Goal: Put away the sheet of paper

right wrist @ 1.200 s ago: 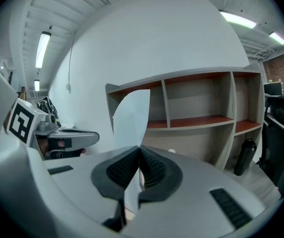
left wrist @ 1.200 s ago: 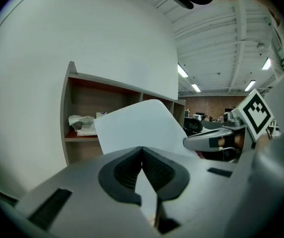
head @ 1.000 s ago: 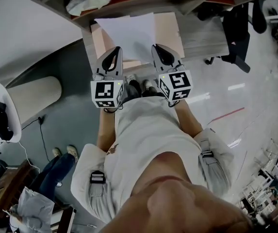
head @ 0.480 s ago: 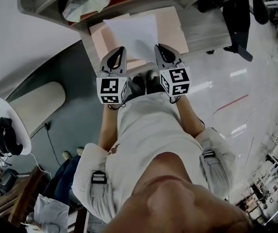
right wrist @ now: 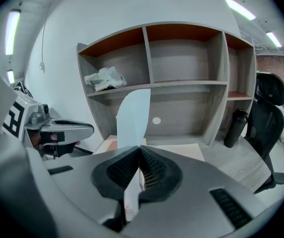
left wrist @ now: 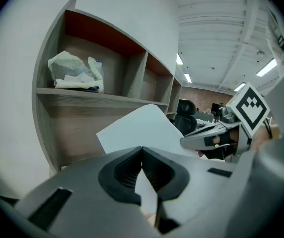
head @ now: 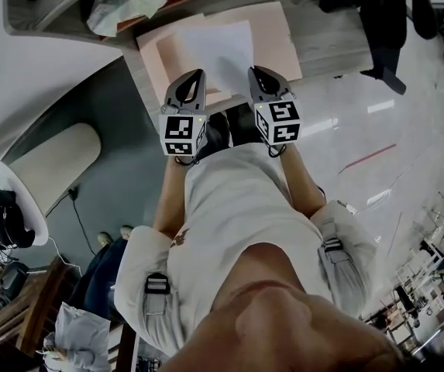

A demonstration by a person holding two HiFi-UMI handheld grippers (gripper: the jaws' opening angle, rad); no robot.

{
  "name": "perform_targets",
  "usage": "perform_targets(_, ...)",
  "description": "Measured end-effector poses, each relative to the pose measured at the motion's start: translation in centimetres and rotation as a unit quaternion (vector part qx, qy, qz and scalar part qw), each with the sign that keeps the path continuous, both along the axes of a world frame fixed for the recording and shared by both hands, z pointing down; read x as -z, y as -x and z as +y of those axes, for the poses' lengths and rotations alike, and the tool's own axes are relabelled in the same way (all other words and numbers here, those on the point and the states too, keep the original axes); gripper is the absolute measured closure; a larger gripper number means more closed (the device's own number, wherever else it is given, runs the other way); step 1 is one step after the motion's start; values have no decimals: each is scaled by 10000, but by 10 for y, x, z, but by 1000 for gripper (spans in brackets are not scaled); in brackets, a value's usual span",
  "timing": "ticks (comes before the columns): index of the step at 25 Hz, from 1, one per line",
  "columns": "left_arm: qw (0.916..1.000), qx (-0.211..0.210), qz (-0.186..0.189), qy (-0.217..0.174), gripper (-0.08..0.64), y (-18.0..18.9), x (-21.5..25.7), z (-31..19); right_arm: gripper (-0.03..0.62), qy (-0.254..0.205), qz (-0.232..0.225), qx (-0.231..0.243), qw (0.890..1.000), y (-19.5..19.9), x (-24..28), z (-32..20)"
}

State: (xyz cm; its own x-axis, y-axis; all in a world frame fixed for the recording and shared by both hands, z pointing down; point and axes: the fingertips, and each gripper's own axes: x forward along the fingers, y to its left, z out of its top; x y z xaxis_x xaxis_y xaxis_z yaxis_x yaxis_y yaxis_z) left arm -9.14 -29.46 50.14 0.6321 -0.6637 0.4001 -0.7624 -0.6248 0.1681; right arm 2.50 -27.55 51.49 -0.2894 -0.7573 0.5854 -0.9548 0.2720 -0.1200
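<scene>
A white sheet of paper (head: 220, 49) hangs between my two grippers over a pink desk mat (head: 280, 39). My left gripper (head: 196, 77) is shut on the sheet's near left edge. My right gripper (head: 255, 73) is shut on its near right edge. In the left gripper view the sheet (left wrist: 139, 130) rises out of the closed jaws toward the shelf unit, with the right gripper (left wrist: 208, 139) beside it. In the right gripper view the sheet (right wrist: 133, 117) stands edge-on from the closed jaws, and the left gripper (right wrist: 65, 130) shows at the left.
A grey shelf unit (right wrist: 181, 83) with open compartments stands behind the desk; a crumpled plastic bag (left wrist: 76, 72) lies in its left compartment. A dark bottle (right wrist: 233, 128) stands on the desk at the right. An office chair (right wrist: 269, 113) sits further right.
Both grippers have sunk together with the sheet toward the desk mat, and the sheet now lies lower against the desk.
</scene>
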Motion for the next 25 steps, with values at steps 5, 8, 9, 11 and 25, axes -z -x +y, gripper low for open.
perform_targets(5,9998,106,-57,143,540,-8,-19,-10,572,160,-49,119,9998,-8,-17,-12)
perform_targets(8,9994,208,-93,249,540,-13,-28,-16,572,253,-46,173,9995,-15,-27,-19)
perform_targets(9,9993,238,-103,280,540,-14,-31,-18,572,290,-49,185,9994,-18,-31,-21)
perform_targets(11,9990,263,-126,332,540,-18,-37,-20,572,366,-40,222,9991,-23,-40,-25)
perform_targets(25,9976,245,-219,612,540,-44,-77,-29,572,731,43,151,9972,-59,-86,-41)
